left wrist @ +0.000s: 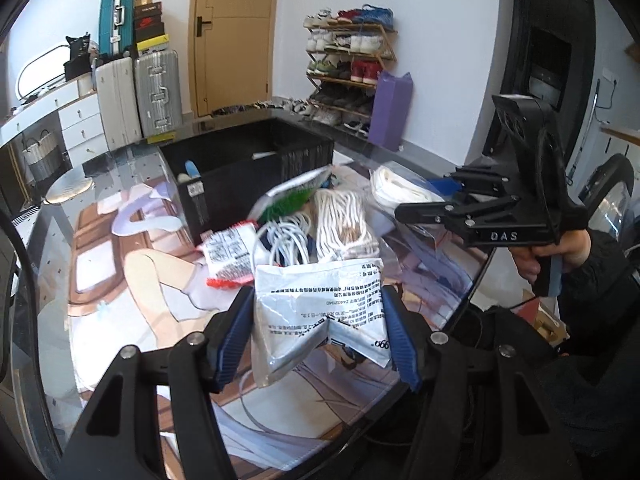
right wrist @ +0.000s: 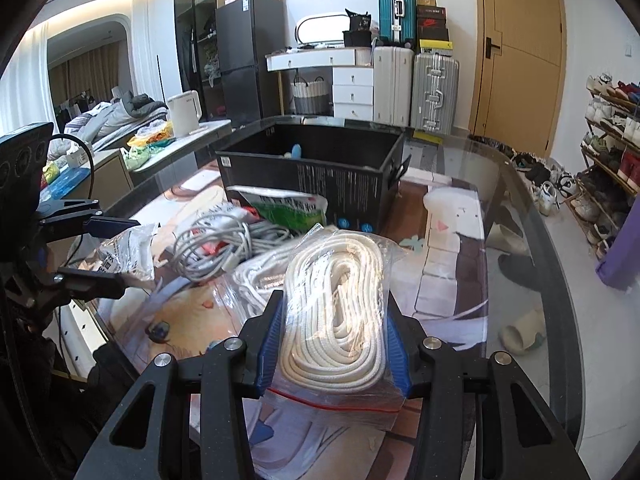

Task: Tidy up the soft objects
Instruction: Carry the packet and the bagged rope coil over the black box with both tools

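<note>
Both tools are pinching: left tool [left wrist: 318, 334] a crumpled silver packet [left wrist: 320, 312], right tool [right wrist: 334, 344] a bagged white rope coil [right wrist: 340, 308], so I should keep both squeezes firm carrying them to the black box [right wrist: 320, 168] at the counter's far edge

Both views are bright with soft, even daylight, and the white walls read clean. In the right wrist view a lit ceiling cove [right wrist: 92, 24] glows warm at the upper left. The glass bench [right wrist: 516, 248] throws pale glare and reflections. Fisheye bending curves the door [left wrist: 234, 36] and darkens the corners to black. The printed packets [left wrist: 230, 254] are smeared with motion blur.
</note>
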`<state>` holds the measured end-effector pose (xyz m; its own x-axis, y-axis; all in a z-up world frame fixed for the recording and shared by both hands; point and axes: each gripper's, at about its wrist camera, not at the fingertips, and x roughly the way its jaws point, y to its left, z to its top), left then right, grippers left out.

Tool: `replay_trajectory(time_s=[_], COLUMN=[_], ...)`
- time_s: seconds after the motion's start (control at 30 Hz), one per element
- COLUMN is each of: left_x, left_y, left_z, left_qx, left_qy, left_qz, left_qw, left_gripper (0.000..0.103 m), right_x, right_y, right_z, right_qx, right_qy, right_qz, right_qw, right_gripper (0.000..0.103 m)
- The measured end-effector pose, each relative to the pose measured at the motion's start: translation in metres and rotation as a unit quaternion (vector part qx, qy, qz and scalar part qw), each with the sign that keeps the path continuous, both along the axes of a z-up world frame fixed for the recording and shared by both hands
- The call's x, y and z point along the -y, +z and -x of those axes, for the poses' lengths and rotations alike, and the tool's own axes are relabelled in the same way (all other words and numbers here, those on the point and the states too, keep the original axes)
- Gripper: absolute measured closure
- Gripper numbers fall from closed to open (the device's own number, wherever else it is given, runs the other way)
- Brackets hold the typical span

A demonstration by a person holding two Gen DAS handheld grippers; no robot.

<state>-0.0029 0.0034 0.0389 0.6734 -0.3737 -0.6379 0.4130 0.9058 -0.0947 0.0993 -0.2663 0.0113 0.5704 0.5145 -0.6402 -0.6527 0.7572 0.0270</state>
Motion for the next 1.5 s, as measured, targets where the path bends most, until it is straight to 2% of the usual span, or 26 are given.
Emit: replay_trajectory(time_s=[0.27,0.73,1.1,1.5], left_x=[-0.013,-0.037,-0.030,-0.028], left_y=[0.011,0.031,0.042,0.043], left_z=[-0.009,-0.040,-0.069,-0.102], left_qx=[0.023,0.066,0.085,0.079], left_qy=[0.057,0.144,0.169,0.179], left_qz=[0.008,0.032,0.024,0.029], left_qw=[0.9981,0.9868,0.9817,0.9802], left_gripper=[0.042,0.041,0.041,0.041], right_x=[-0.004,-0.018,-0.030,-0.035], right_y=[0.018,0.047,0.061,0.070], right_z=[0.004,-0.009,-0.030,-0.062], right_qx=[0.018,0.043,0.044,0.038], right_qy=[0.005,0.009,0.011,0.013], right_qz=[-0.016,-0.035,-0.042,-0.050], right_qw=[1.000,0.998,0.998,0.998], right_gripper=[0.057,0.057,0.057,0.057])
